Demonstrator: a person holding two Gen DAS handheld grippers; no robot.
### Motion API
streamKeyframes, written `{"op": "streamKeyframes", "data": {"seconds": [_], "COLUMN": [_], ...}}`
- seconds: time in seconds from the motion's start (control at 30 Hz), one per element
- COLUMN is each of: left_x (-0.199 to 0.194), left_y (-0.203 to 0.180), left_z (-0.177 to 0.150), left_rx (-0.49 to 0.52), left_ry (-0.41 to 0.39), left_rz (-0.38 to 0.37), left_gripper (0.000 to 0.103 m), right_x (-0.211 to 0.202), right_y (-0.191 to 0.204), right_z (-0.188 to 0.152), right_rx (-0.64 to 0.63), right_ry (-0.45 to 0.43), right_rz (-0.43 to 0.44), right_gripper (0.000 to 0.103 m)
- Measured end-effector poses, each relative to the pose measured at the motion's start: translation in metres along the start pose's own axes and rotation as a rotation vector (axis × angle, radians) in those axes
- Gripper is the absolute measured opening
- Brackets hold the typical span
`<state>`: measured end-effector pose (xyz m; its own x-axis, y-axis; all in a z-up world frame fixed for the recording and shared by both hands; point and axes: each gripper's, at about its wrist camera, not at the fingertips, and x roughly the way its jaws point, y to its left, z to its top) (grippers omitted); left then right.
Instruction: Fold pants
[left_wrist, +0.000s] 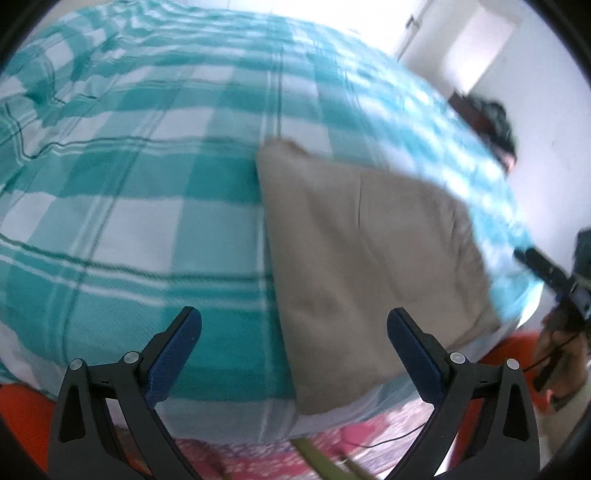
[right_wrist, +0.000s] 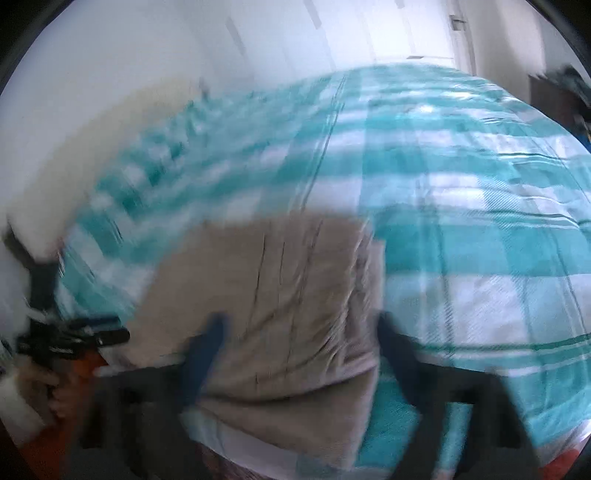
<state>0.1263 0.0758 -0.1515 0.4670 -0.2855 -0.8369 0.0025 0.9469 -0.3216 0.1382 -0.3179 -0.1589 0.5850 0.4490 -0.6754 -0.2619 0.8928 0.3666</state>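
- The pants (left_wrist: 373, 254) lie as a compact beige rectangle on the bed (left_wrist: 147, 206), close to its near edge and toward the near right corner in the left wrist view.
- The left gripper (left_wrist: 293, 354) is spread wide and holds nothing; its fingers hang above the near edge of the bed, with the left side of the pants between them in the view, not touching.
- The right gripper (right_wrist: 299, 354) is also spread wide and empty. Its picture is blurred, but the cloth lies flat under the fingers and is not pinched.
- I judge that the fold is finished or nearly finished, so the step in hand is to let go cleanly and check the result.
- To do it well, both grippers should go straight up from the cloth, so that no finger catches the top layer and drags it open.
- The near edge of the pants looks slightly uneven in the right wrist view; a light press along it may flatten it.
- The pile is near the edge of the bed, so any push should go inward, away from the edge.
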Motion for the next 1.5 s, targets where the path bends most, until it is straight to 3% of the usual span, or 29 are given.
{"op": "streamKeyframes", "data": {"seconds": [0.07, 0.23, 0.3, 0.4, 0.43, 0.47, 0.5, 0.57, 0.77, 0.93, 1.0, 1.03, 1.1, 1.13, 1.23, 1.37, 1.5], "left_x": [0.005, 0.058, 0.081, 0.095, 0.096, 0.095, 0.09, 0.08, 0.051, 0.032, 0.027, 0.026, 0.026, 0.024, 0.011, -0.006, -0.028], "left_y": [0.009, 0.018, 0.016, 0.006, 0.001, -0.008, -0.013, -0.027, -0.055, -0.05, -0.054, -0.056, -0.057, -0.056, -0.054, -0.064, -0.074], "left_z": [0.01, 0.026, 0.031, 0.036, 0.038, 0.039, 0.039, 0.041, 0.082, 0.158, 0.192, 0.203, 0.216, 0.216, 0.192, 0.141, 0.098], "left_rx": [-0.04, -0.118, -0.147, -0.143, -0.134, -0.118, -0.091, -0.029, 0.011, 0.043, 0.072, 0.09, 0.124, 0.133, 0.181, 0.247, 0.203], "left_ry": [0.028, 0.171, 0.222, 0.235, 0.234, 0.235, 0.23, 0.203, 0.102, -0.058, -0.158, -0.197, -0.254, -0.272, -0.314, -0.362, -0.353], "left_rz": [-0.044, -0.128, -0.155, -0.15, -0.164, -0.197, -0.17, -0.141, -0.152, -0.1, -0.02, 0.035, 0.146, 0.184, 0.253, 0.348, 0.434], "left_gripper": [0.101, 0.1, 0.1, 0.098, 0.09, 0.049, 0.037, 0.019, 0.016, 0.016, 0.022, 0.029, 0.078, 0.083, 0.091, 0.099, 0.101], "right_x": [-0.008, 0.045, 0.071, 0.106, 0.115, 0.12, 0.123, 0.124, 0.093, 0.086, 0.089, 0.093, 0.099, 0.101, 0.101, 0.069, 0.042], "right_y": [-0.025, -0.079, -0.085, -0.09, -0.091, -0.09, -0.085, -0.069, -0.024, 0.005, 0.015, 0.014, 0.016, 0.014, 0.014, 0.025, 0.044], "right_z": [0.013, 0.026, 0.026, 0.019, 0.02, 0.021, 0.02, 0.026, 0.069, 0.136, 0.163, 0.183, 0.207, 0.214, 0.226, 0.204, 0.156], "right_rx": [0.071, 0.304, 0.338, 0.38, 0.391, 0.395, 0.385, 0.277, 0.064, -0.026, -0.044, -0.047, -0.044, -0.045, -0.051, -0.167, -0.224], "right_ry": [0.012, 0.261, 0.327, 0.404, 0.409, 0.409, 0.42, 0.446, 0.355, 0.221, 0.169, 0.132, 0.085, 0.078, 0.045, 0.007, 0.026], "right_rz": [0.055, 0.23, 0.249, 0.251, 0.25, 0.264, 0.28, 0.222, 0.209, 0.203, 0.196, 0.185, 0.16, 0.128, -0.042, -0.147, -0.192], "right_gripper": [0.089, 0.084, 0.083, 0.083, 0.083, 0.071, 0.063, 0.042, 0.033, 0.032, 0.032, 0.032, 0.035, 0.044, 0.099, 0.102, 0.102]}}
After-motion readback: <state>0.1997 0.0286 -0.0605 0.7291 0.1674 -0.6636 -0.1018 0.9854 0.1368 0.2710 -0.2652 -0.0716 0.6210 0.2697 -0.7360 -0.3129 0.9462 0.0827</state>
